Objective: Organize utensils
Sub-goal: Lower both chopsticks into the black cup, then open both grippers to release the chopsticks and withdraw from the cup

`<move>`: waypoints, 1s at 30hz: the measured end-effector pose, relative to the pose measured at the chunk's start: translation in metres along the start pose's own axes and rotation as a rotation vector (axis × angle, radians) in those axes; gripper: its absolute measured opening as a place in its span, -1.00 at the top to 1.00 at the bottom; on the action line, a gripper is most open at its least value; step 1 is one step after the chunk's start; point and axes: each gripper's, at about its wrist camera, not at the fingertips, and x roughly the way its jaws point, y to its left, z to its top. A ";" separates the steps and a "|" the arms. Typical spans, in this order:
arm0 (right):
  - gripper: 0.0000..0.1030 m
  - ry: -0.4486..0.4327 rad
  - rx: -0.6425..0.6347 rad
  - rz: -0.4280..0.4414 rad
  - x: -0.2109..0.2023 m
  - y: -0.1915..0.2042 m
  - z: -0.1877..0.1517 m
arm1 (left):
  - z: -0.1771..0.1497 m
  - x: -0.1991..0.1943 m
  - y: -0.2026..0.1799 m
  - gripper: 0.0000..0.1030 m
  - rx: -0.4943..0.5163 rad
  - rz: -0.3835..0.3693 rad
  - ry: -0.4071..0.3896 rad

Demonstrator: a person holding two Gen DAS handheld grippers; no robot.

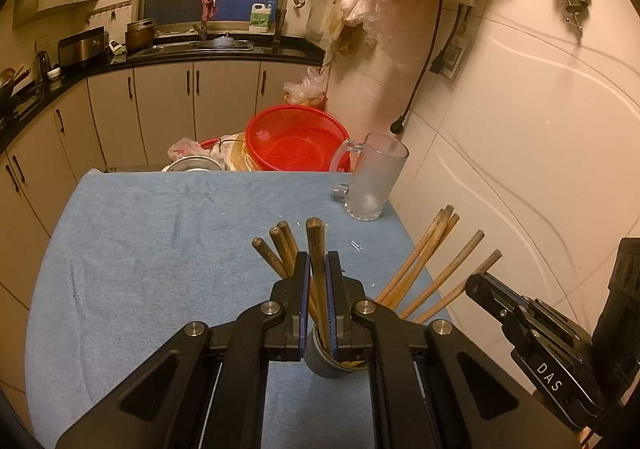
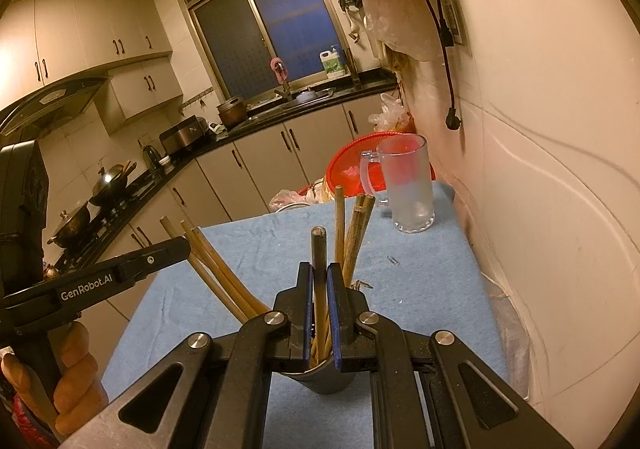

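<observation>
A grey cup [image 1: 328, 363] stands on the blue cloth near the table's front edge and holds several wooden chopsticks [image 1: 424, 269]. My left gripper [image 1: 318, 261] is shut on one chopstick [image 1: 316, 249] that stands upright in the cup. My right gripper [image 2: 319, 275] is shut on a dark chopstick [image 2: 319, 253] above the same cup [image 2: 328, 383]. The other chopsticks [image 2: 354, 233] lean outward. The right gripper's body shows at the right of the left wrist view [image 1: 532, 325]. The left gripper's body shows at the left of the right wrist view [image 2: 100, 277].
A frosted glass mug [image 1: 374, 179] stands at the far right of the blue cloth [image 1: 160, 249], close to the tiled wall [image 1: 540, 129]. A red basket [image 1: 296, 141] and a metal bowl [image 1: 194, 165] sit beyond the table's far edge. Kitchen counters run behind.
</observation>
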 end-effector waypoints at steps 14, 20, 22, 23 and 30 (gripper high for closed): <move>0.83 0.008 -0.002 0.001 0.002 -0.004 0.001 | 0.002 0.002 0.000 0.86 -0.001 0.001 0.006; 0.83 0.010 0.001 -0.004 0.002 -0.002 0.000 | 0.001 0.002 0.001 0.60 -0.003 0.009 -0.001; 0.80 0.012 0.001 -0.003 0.002 -0.001 0.000 | 0.000 0.003 0.002 0.58 -0.003 0.010 -0.003; 0.78 0.012 0.001 -0.004 0.002 -0.001 0.000 | 0.000 0.003 0.003 0.58 -0.003 0.011 -0.002; 0.41 0.001 0.000 -0.010 0.000 -0.002 0.000 | -0.002 0.003 0.003 0.48 0.000 0.015 -0.008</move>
